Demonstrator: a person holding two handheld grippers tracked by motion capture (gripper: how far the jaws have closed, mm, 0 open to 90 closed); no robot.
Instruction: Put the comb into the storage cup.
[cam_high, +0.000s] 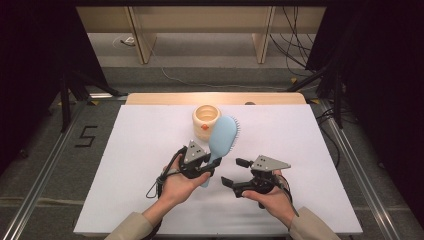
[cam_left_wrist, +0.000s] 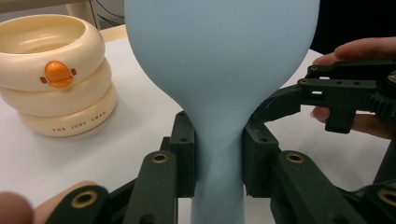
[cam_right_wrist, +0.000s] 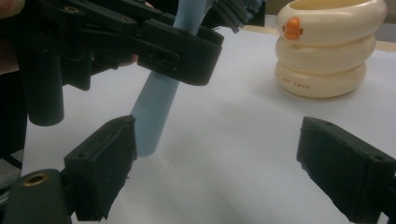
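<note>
Gripping the narrow neck of a pale blue plastic hairbrush (cam_left_wrist: 219, 84), the left gripper (cam_left_wrist: 219, 154) has both black jaws pressed against its handle, and the oval head leans away toward the far edge of the white tabletop (cam_high: 140, 150) with its bristles facing right. Just right of it, nearer the front edge, the right gripper (cam_right_wrist: 217, 163) rests in the person's hand with its jaws spread wide and nothing between them; the tip of the brush handle hangs just beyond its left jaw, above the table surface. Farther back, near the middle of the far edge, stands a cream ringed plastic cup with an orange duck bill (cam_high: 206, 122), just left of the brush head.
</note>
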